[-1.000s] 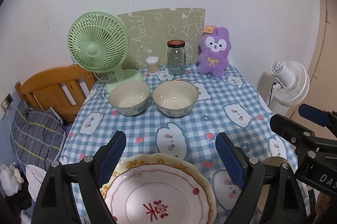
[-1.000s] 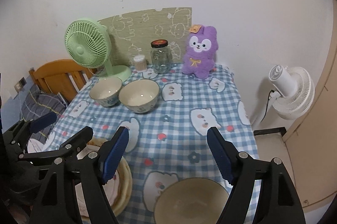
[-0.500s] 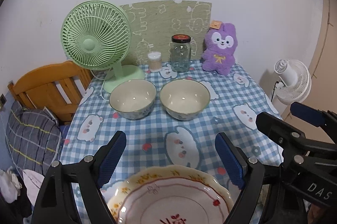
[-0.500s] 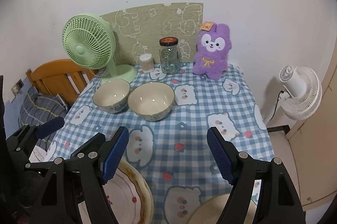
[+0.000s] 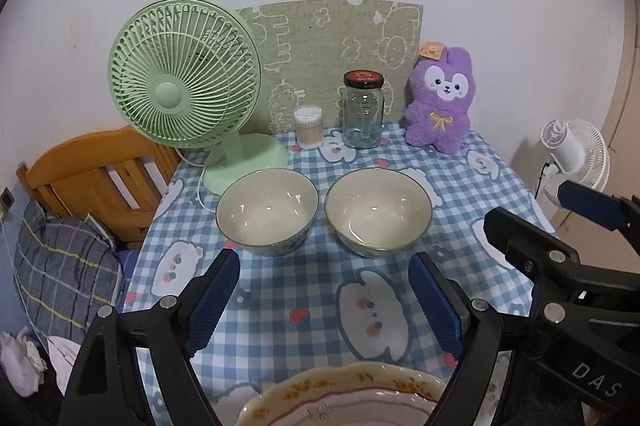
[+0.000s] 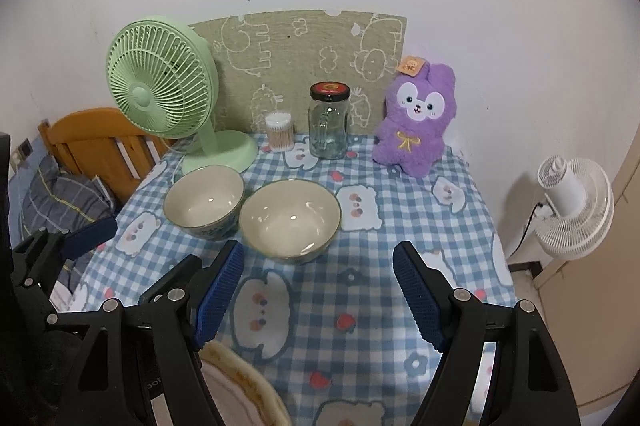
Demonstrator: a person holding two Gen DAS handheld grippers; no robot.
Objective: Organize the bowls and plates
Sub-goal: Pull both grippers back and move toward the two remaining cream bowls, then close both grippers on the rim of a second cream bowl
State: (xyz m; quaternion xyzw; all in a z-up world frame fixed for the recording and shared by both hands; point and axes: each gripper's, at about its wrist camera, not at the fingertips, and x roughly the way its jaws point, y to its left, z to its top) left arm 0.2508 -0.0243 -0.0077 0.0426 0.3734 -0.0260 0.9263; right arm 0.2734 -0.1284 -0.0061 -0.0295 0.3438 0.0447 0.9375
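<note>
Beside the green desk fan (image 5: 184, 81), two glazed ceramic bowls (image 5: 267, 211) (image 5: 378, 211) are noted: rigid, slippery, breakable, best gripped at the rim; both grippers (image 5: 324, 302) (image 6: 316, 294) are spread wide, empty.

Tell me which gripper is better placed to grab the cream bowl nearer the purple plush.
Right, probably. That cream bowl sits just ahead of the open right gripper, near its left finger. The open left gripper faces the gap between both bowls, the scalloped plate beneath it.

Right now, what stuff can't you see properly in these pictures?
- Flowery plate: left wrist view, bottom edge cuts it off; right wrist view, the right gripper covers part.
- Jar lid writing: too small in both views.
- White fan base: left wrist view, behind the right gripper's finger.
</note>
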